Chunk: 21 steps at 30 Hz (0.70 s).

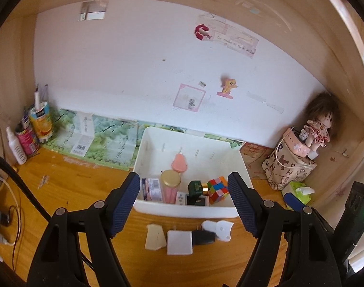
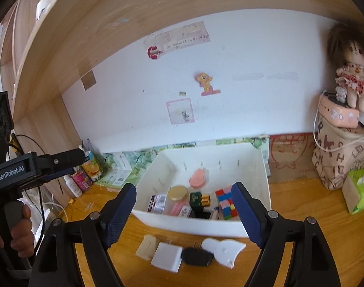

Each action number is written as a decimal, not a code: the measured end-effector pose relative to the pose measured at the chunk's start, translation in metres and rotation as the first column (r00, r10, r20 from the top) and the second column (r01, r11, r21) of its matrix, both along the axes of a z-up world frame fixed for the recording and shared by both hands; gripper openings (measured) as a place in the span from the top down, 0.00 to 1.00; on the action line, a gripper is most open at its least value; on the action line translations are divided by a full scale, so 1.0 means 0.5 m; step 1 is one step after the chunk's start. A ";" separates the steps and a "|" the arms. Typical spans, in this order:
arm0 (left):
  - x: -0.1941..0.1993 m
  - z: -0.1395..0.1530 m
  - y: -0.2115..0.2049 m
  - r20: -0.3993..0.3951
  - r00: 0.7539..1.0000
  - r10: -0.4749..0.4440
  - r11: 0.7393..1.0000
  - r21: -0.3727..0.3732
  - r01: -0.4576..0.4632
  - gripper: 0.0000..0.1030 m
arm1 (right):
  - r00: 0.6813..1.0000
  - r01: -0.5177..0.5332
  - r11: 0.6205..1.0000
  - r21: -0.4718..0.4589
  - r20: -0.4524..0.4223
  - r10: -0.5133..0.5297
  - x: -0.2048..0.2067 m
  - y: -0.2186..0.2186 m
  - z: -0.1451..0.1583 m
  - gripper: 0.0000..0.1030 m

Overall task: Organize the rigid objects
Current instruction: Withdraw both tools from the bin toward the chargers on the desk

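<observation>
I have both tools spread wide and holding nothing: the left tool [image 1: 183, 199] and right tool [image 2: 184, 211] hover over the wooden counter [image 1: 69, 186]. The white plastic bin [image 1: 155, 134] (already holding a multicoloured puzzle cube [image 1: 218, 189] and a gold-lidded jar [image 1: 170, 179]) sits just behind four loose pieces: a cream block [image 1: 154, 236], a white square adapter [image 1: 179, 242], a black plug [image 1: 203, 236] and a white fish-shaped piece [image 1: 219, 230].

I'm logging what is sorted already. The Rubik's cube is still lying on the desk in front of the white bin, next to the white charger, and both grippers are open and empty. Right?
Not quite. The Rubik's cube is already inside the white bin, as the left wrist view shows. The white charger does lie on the desk in front of it, and both grippers are open and empty.
</observation>
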<state>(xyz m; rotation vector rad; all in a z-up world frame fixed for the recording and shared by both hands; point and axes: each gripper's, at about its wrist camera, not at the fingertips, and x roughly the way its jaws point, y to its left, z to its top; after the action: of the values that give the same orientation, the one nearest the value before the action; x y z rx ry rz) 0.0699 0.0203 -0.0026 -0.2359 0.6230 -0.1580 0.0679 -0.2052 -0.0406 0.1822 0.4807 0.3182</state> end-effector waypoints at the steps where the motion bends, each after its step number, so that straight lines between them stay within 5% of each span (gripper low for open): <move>1: -0.008 -0.003 0.002 -0.004 1.000 0.004 1.000 0.000 -0.004 0.24 | 1.000 -0.004 1.000 0.000 -0.010 0.004 -0.007 0.002 -0.005 0.20; 21: -0.079 -0.111 0.077 -0.198 0.977 0.076 0.997 0.037 -0.070 0.24 | 0.973 -0.057 0.998 -0.004 -0.222 0.055 -0.102 0.076 -0.121 0.20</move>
<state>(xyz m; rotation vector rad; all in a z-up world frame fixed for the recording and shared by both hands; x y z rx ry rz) 0.0305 0.0587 -0.0579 -0.2474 0.8143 -0.0542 0.0171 -0.1673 -0.1010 0.1951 0.7098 0.3521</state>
